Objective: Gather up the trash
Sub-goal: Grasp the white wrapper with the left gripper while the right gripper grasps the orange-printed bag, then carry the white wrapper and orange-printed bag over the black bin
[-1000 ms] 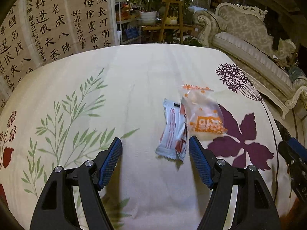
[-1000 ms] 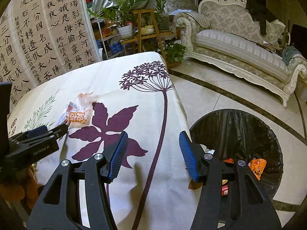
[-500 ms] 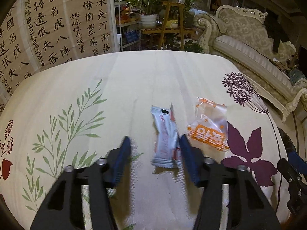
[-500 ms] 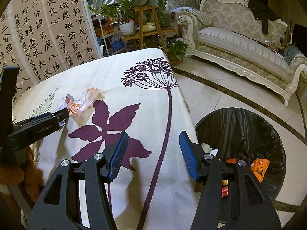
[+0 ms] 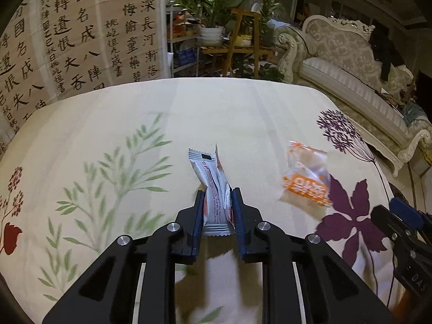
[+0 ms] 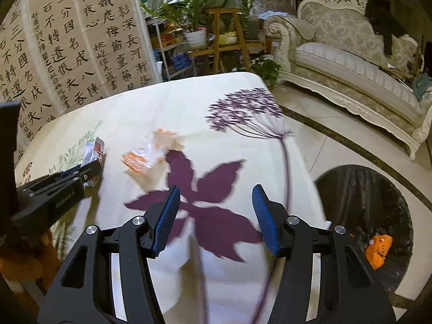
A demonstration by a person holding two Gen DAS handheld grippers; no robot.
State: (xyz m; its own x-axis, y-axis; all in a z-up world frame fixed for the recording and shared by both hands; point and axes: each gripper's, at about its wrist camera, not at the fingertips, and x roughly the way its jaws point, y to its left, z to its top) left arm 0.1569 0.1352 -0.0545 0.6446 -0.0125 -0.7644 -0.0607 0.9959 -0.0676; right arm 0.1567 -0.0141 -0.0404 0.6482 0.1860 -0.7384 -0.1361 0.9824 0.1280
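Left gripper [image 5: 217,202] jaws closing w/ white snack wrapper [image 5: 213,186] pinched between the pads, over the floral tablecloth [image 5: 229,113]. Orange-printed clear wrapper [image 5: 306,178] lies apart to its right, nothing blocking it. Right gripper [image 6: 216,210] about half open, empty, above the purple leaf print. Only the right view shows the black-lined trash bin [image 6: 364,189] on the floor beside the table, w/ orange trash inside.

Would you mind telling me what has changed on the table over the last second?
The left gripper has slid leftwards around the white wrapper and its jaws are closing on it, pads touching both sides. The right gripper has swung left, towards the orange packet. That packet remains on the tablecloth, and the right jaws are open and empty as before.
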